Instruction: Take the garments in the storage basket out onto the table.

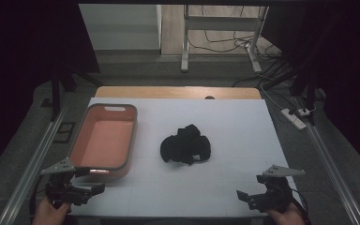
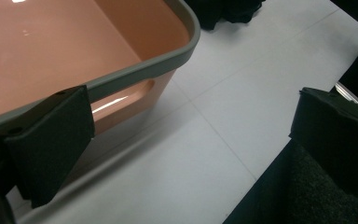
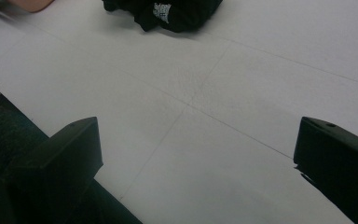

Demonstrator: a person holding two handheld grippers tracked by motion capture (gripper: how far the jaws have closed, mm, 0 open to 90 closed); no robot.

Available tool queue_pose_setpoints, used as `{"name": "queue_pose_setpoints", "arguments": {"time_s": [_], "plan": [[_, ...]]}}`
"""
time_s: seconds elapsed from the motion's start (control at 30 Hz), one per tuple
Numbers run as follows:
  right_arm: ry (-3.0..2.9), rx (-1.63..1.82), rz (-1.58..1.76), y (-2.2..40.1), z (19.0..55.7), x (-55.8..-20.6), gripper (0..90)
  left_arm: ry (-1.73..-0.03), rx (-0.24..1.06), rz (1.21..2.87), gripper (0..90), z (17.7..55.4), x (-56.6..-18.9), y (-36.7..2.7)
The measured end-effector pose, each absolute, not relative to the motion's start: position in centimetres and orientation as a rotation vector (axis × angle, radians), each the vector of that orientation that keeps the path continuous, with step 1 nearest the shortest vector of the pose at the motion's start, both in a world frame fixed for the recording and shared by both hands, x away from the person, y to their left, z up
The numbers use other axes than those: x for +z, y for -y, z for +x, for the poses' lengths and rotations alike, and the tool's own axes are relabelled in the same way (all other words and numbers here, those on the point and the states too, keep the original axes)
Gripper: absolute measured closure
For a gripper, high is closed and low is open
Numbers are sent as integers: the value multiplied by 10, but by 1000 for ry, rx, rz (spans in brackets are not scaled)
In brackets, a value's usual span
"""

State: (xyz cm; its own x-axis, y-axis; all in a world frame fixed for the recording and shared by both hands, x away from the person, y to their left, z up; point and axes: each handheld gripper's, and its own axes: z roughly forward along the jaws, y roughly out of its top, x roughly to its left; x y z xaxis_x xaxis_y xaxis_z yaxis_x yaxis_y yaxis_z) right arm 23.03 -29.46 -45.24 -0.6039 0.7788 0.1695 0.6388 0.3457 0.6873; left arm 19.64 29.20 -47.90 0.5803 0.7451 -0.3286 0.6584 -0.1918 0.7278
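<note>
A crumpled black garment (image 1: 186, 144) lies mid-table on the white surface (image 1: 225, 183), just right of a salmon-pink tub (image 1: 104, 140). The left gripper (image 1: 91, 190) and right gripper (image 1: 244, 197) wait at the near edge, jaws spread wide, grasping nothing.

Both the left gripper (image 1: 85, 191) and the right gripper (image 1: 249, 199) are black, each topped by a grey three-cornered plate (jaws blocky, matte).

Bin (image 1: 104, 140) salmon-pink, grey rim; crumpled garment (image 1: 186, 145) black, small white label; tabletop (image 1: 243, 140) white, faint grid lines; both claws' jaws black
</note>
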Motion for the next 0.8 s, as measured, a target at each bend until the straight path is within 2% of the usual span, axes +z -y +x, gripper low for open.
{"name": "queue_pose_setpoints", "arguments": {"time_s": [0.5,0.8], "plan": [[-2418,1092,1293,294,230,-452,10,-1188,175,1880,0,180,-479,-308],[-2417,1096,1289,294,231,-452,10,-1229,228,1918,0,174,-479,-310]]}}
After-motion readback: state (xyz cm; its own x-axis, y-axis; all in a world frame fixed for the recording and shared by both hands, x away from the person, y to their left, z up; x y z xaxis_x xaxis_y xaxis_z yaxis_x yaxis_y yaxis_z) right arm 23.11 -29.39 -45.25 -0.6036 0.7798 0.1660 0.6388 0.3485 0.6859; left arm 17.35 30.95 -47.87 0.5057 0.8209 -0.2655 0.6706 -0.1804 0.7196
